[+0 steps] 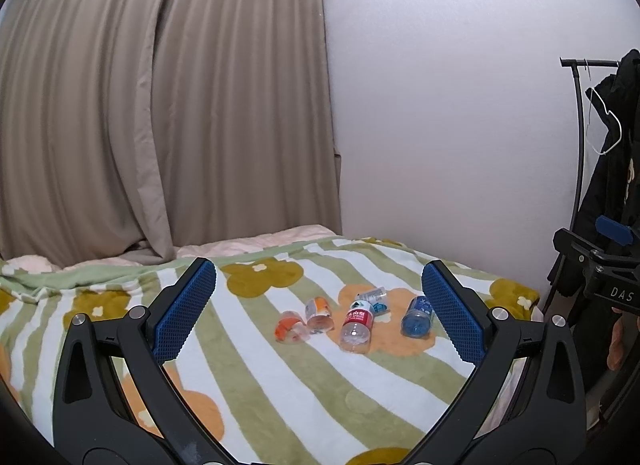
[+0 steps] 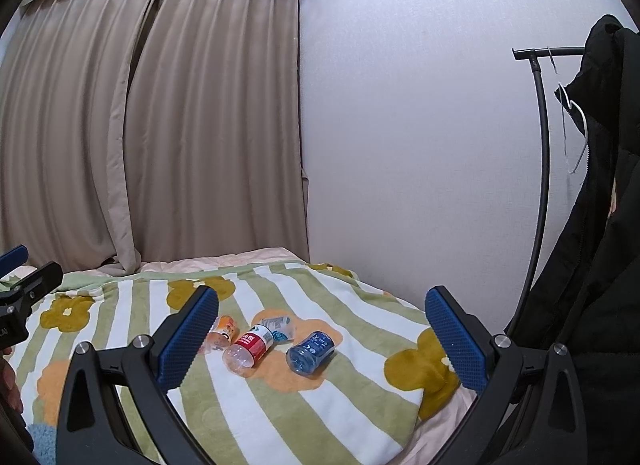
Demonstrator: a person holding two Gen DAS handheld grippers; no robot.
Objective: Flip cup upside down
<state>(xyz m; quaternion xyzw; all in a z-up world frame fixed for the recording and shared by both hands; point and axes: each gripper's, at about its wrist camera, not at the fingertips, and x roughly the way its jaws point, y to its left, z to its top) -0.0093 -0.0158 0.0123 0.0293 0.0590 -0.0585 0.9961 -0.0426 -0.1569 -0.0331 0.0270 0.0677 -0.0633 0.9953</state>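
Beige curtains (image 1: 160,105) and a plain white wall (image 1: 440,105) back a bed covered with a green-and-white striped blanket (image 1: 280,377) printed with orange and mustard flowers. From the left wrist view, the left hand-held gripper (image 1: 316,305) hangs above the blanket with its blue-padded fingers (image 1: 186,313) spread wide and nothing between them. Five small bottle-like cups lie on their sides in a loose row on the blanket beyond the fingers: an orange cup (image 1: 290,329) at the left, a second orange-labelled cup (image 1: 319,315) just beside it, a red-labelled cup (image 1: 357,325) in the middle, a pale clear cup (image 1: 373,299) behind that, and a blue cup (image 1: 418,315) at the right, close to the right-hand pad in this view. At the far right edge stands a clothes rack (image 1: 578,137) with a dark coat (image 1: 616,153), and part of the other gripper shows below it.

In the right wrist view, the right hand-held gripper (image 2: 322,333) is likewise opened wide and empty above the bed. The blue cup (image 2: 310,353) lies nearest the centre, the red-labelled cup (image 2: 250,349) to its left, the pale clear cup (image 2: 278,327) behind the two, and the second orange-labelled cup (image 2: 224,331) partly hidden by the left pad. None of the cups is touched by either gripper. The rack (image 2: 540,185) and coat (image 2: 592,245) fill the right side.
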